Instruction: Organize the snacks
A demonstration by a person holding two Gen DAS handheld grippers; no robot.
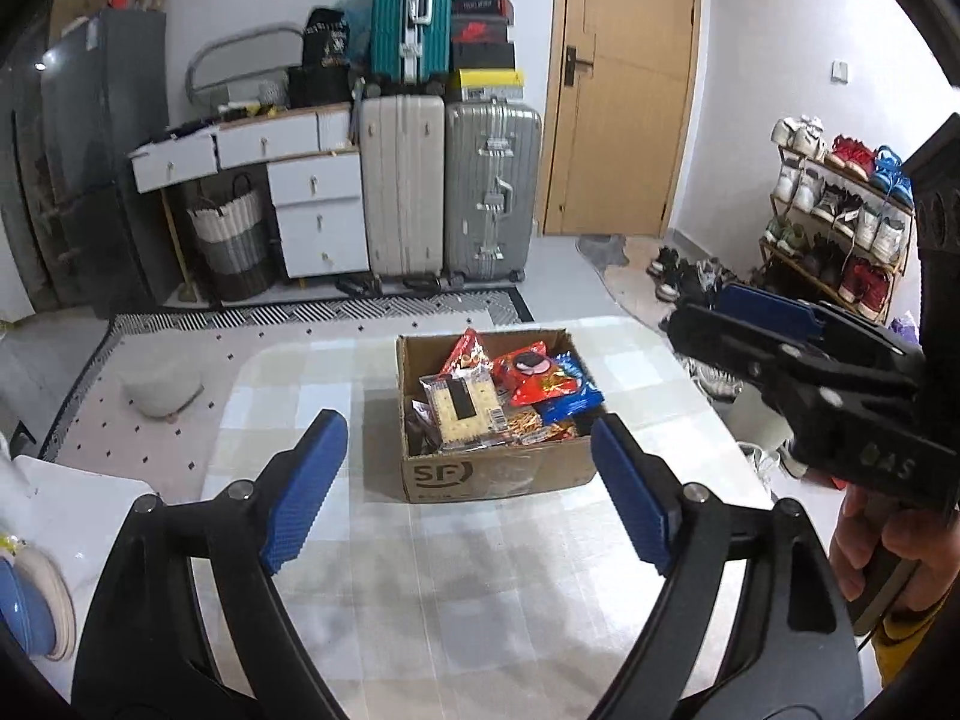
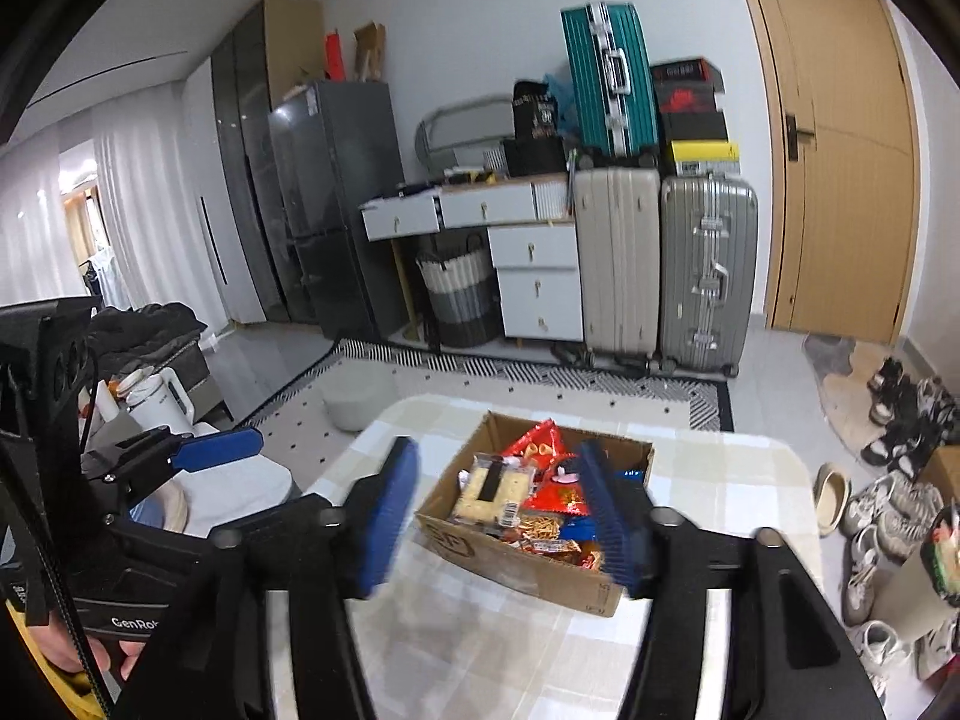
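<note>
Here both hand-held grippers (image 1: 468,486) (image 2: 501,516) hover open-jawed before the snack box (image 1: 498,468).

Open cardboard box (image 1: 492,468) – snack packets (image 1: 522,390) heaped inside

Left gripper (image 1: 468,492) and right gripper (image 2: 501,516) both gape wide, apparently empty, held level side by side.
</note>
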